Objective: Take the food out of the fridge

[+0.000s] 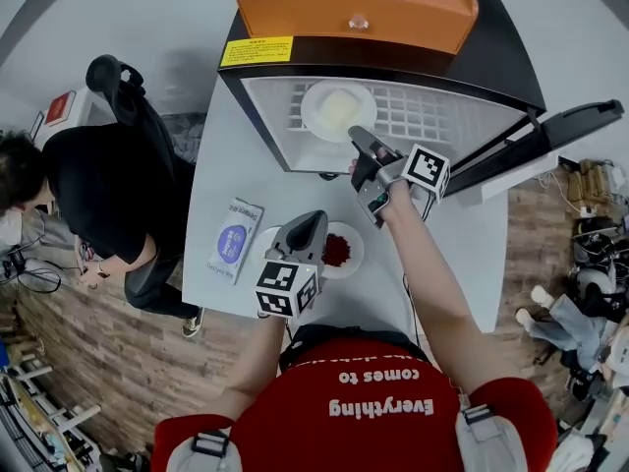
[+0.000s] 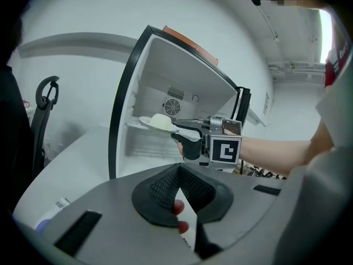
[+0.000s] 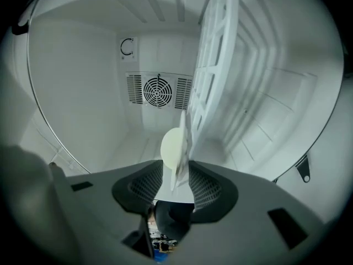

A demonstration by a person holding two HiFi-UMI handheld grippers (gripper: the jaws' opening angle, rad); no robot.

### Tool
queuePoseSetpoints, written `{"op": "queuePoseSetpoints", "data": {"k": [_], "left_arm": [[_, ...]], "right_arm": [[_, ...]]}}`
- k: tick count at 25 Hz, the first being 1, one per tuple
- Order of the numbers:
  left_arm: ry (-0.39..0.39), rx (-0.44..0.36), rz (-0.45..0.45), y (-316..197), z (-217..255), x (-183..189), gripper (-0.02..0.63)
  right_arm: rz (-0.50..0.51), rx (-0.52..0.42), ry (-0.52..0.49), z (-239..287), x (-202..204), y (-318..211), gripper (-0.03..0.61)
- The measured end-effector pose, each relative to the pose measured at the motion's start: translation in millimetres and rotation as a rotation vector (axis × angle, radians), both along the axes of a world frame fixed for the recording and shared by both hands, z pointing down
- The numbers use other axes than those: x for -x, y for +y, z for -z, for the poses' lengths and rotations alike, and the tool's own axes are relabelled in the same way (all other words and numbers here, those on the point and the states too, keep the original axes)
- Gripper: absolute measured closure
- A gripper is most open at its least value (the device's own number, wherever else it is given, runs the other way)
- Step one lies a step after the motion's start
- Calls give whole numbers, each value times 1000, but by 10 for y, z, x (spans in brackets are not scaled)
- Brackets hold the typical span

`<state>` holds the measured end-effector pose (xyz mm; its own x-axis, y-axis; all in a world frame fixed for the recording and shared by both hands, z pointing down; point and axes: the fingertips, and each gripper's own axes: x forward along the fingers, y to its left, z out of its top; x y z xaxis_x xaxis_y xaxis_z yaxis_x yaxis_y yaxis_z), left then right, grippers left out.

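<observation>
The small fridge point(image 1: 393, 62) stands open on the white table point(image 1: 221, 155). A white plate of pale food point(image 1: 337, 109) sits on its wire shelf point(image 1: 432, 116). My right gripper point(image 1: 360, 138) reaches in level and is open, with the plate's rim point(image 3: 181, 142) between its pads and a gap on each side. The pale food point(image 3: 170, 145) sits on that plate. My left gripper point(image 1: 313, 226) is shut on the rim of a white plate point(image 1: 351, 257) of red food point(image 1: 337, 251) on the table. The red food point(image 2: 178, 207) shows between its jaws.
The fridge door point(image 1: 550, 136) swings open to the right. An orange box point(image 1: 356, 6) sits on top of the fridge. A blue-labelled packet point(image 1: 234, 241) lies on the table beside the red-food plate. A person in black point(image 1: 98, 185) stands at the table's left side.
</observation>
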<state>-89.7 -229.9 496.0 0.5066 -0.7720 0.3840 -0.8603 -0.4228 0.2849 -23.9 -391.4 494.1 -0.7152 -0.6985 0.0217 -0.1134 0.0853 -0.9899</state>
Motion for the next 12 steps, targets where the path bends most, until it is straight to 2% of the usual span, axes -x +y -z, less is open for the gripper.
{"op": "queuePoseSetpoints", "data": {"k": [4,9,12], "left_arm": [[2,27,17,7,-93,91,607],[13,40,34,-7,-138,122,607],[24,28,37,-26,-78,98,607]], "right_arm": [[-3,17,-26,-24,-2,-4,443],[-8,31,-2,-50,-3,-11,448],[-12,37,4,-94,-12,-16,498]]}}
